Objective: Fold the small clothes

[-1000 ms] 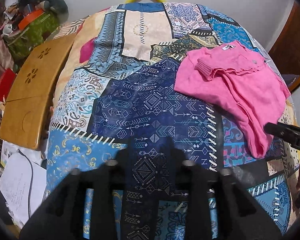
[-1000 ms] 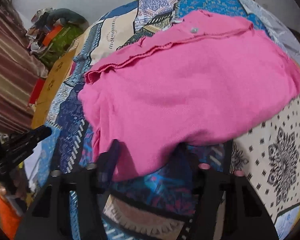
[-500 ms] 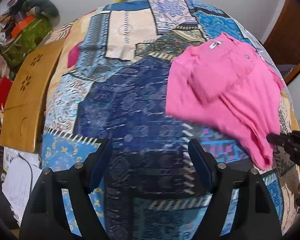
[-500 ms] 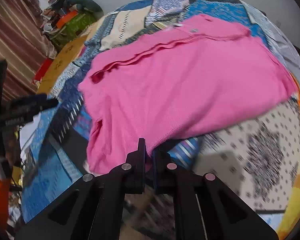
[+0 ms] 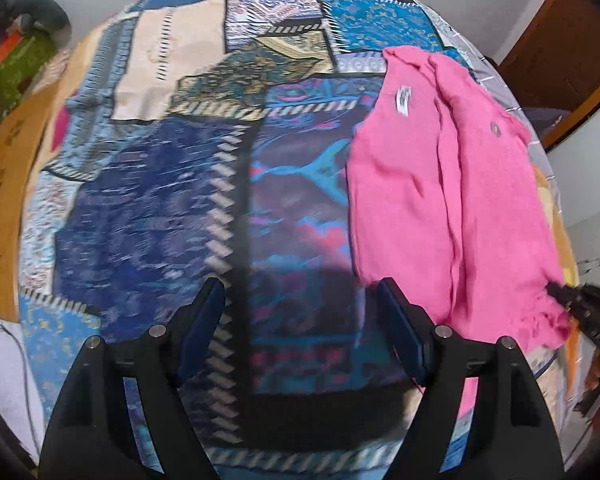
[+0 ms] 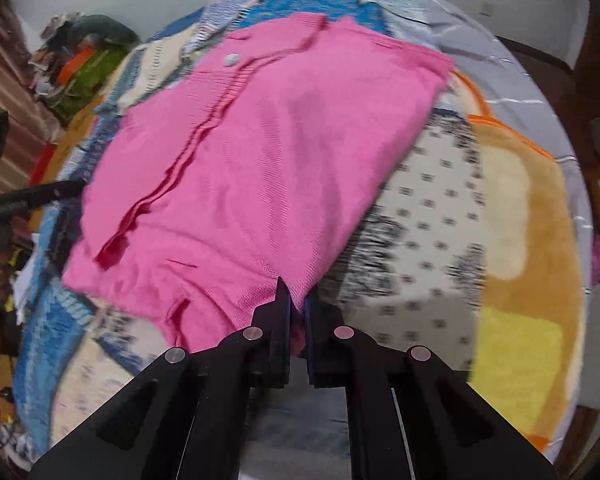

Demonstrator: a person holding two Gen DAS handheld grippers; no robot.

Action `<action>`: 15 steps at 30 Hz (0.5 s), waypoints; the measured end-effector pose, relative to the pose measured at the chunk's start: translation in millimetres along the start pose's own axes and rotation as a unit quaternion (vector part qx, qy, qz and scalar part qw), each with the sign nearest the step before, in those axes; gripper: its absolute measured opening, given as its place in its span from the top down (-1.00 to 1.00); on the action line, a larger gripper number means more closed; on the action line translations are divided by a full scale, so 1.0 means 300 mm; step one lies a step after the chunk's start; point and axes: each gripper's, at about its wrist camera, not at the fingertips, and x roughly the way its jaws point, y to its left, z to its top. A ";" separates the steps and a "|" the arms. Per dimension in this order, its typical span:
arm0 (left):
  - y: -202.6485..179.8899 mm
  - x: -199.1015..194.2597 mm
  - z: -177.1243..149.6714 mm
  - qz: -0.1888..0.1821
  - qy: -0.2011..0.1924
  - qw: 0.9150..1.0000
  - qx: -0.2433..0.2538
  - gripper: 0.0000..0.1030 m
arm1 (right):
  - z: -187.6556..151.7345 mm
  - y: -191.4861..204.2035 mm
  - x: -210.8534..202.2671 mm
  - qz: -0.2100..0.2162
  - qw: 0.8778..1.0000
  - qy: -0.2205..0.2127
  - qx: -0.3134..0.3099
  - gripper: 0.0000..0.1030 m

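A small pink knit garment [image 6: 260, 152] with a pale button lies partly folded on a patchwork bedspread [image 5: 160, 200]. My right gripper [image 6: 298, 308] is shut on the garment's near hem corner, with pink cloth pinched between its pads. In the left wrist view the same pink garment [image 5: 440, 208] lies at the right, its white label facing up, and the right gripper's tip [image 5: 564, 300] grips its lower right corner. My left gripper [image 5: 302, 304] stands open above bare bedspread, just left of the garment's near left edge, with nothing between its fingers.
A wooden board [image 5: 4, 200] lies along the bed's left side, with a heap of clutter [image 5: 16, 52] behind it. Papers and a cable [image 5: 8, 368] lie at lower left. An orange and yellow blanket [image 6: 520, 240] covers the bed's right part. A wooden door [image 5: 572, 48] stands at the right.
The right gripper closed on the pink garment's hem and drew it toward the right. The left gripper opened wide and travelled right, up to the garment's left edge.
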 end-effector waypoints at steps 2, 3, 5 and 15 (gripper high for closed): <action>-0.027 -0.001 0.025 -0.023 -0.001 1.000 -0.011 -0.50 | -0.012 -0.013 -0.002 -0.017 1.000 0.008 -0.007 0.85; -0.047 -0.005 0.039 -0.035 -0.003 0.999 -0.014 -0.50 | -0.015 -0.019 -0.004 -0.018 1.000 0.010 -0.007 0.85; -0.097 -0.014 0.067 -0.048 -0.009 0.999 -0.009 -0.50 | -0.014 -0.030 -0.013 -0.020 1.000 0.012 -0.006 0.83; -0.426 0.040 0.158 -0.005 -0.022 0.994 0.104 -0.63 | 0.038 -0.057 -0.066 -0.019 0.999 -0.048 -0.003 -0.13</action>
